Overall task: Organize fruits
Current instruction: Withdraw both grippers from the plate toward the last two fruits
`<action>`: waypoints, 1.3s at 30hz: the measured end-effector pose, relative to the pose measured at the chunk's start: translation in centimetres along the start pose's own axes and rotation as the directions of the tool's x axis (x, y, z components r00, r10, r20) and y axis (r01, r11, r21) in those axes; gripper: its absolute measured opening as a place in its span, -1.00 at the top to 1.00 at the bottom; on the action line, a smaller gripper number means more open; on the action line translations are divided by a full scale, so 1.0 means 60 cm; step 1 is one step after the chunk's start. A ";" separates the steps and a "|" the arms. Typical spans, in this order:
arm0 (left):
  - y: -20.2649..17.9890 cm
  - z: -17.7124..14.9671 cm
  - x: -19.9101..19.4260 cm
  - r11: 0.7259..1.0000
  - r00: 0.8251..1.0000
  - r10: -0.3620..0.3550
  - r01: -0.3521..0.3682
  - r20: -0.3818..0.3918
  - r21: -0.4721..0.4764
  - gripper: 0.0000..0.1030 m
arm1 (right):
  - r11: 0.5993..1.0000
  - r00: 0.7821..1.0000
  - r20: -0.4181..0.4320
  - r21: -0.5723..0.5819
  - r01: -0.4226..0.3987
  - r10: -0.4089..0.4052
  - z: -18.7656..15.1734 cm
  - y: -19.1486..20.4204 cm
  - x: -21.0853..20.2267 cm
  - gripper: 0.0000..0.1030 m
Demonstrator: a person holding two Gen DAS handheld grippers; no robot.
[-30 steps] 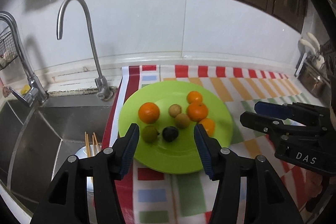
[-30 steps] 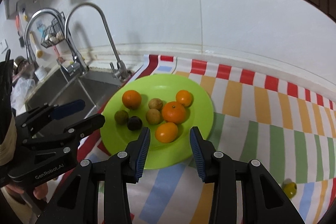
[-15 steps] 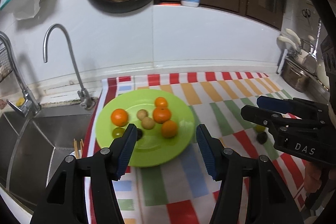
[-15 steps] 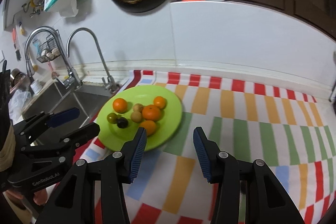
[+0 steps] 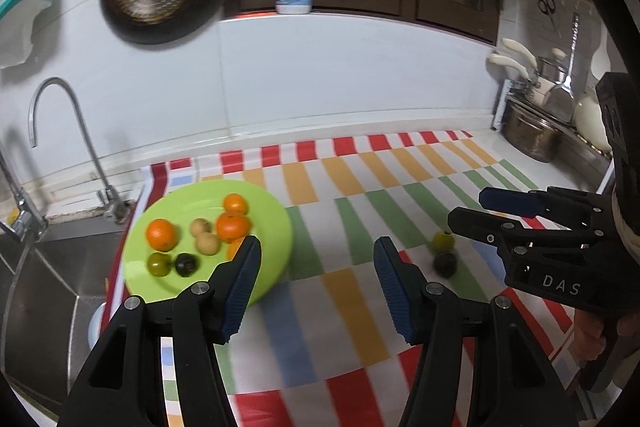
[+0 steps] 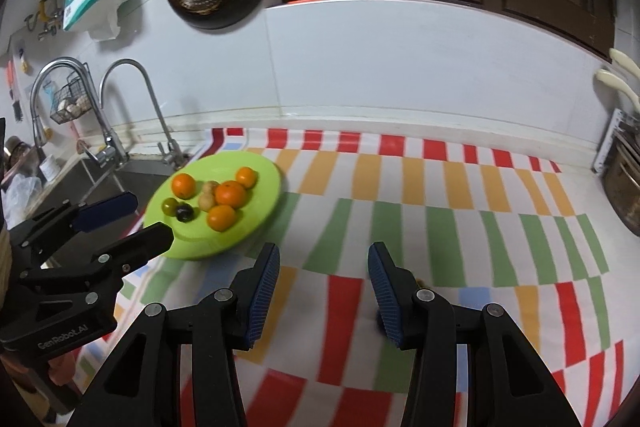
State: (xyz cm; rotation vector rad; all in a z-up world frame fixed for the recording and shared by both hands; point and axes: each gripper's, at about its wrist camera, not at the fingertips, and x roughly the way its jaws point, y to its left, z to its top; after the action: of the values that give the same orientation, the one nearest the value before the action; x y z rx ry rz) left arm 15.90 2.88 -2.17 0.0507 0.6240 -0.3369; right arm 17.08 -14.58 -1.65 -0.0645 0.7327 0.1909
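- Two grippers are in view and I hold nothing in either. The left gripper (image 5: 316, 263) has its jaws apart over bare striped cloth (image 5: 352, 311). The right gripper (image 6: 323, 269) has its jaws apart too; they have just been opening, with only cloth between them.
- Nearest loose fruit: a green fruit (image 5: 442, 241) and a dark fruit (image 5: 445, 264) lie touching or almost touching on the cloth, the dark one on the nearer side. Both sit off the plate.
- Relation that governs my next move: seen from the left wrist, the pair lies to the right of the left gripper's right jaw and just below the tips of the right gripper (image 5: 468, 211). I judge the right hand the nearer one.
- From the right wrist view the pair is hidden behind that gripper's right finger, so I cannot confirm the alignment there.
- Both fruits are round; I note no long axis to match, so any jaw angle should serve.
- Farther left, the green plate (image 5: 276, 227) rests on the cloth beside the sink (image 5: 52, 267), carrying oranges, two pale brown fruits, one green and one dark. The left gripper (image 6: 132, 217) stands nearer to it.
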 end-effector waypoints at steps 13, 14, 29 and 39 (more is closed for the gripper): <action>-0.095 -0.008 0.042 0.998 0.999 -0.037 0.038 -0.028 0.059 -0.12 | 0.994 0.998 -0.026 -0.091 0.056 -0.059 -0.019 -0.080 -0.009 0.08; -0.100 -0.009 0.044 0.997 0.999 -0.039 0.041 -0.031 0.061 -0.12 | 0.994 0.998 -0.033 -0.097 0.053 -0.057 -0.020 -0.084 -0.008 0.08; -0.172 -0.031 0.095 0.977 0.996 -0.051 0.065 -0.077 0.201 -0.11 | 0.931 0.990 -0.134 -0.365 -0.022 -0.029 -0.037 -0.118 0.043 0.08; -0.195 -0.043 0.141 0.960 0.987 -0.093 0.124 -0.133 0.251 0.07 | 0.855 0.983 -0.184 -0.508 -0.106 0.013 -0.050 -0.124 0.079 0.09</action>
State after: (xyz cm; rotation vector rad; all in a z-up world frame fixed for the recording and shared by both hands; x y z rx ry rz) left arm 17.10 -10.26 -8.56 0.2896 0.7009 -0.5237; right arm 20.02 -21.51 -7.13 -0.5811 0.8429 0.4444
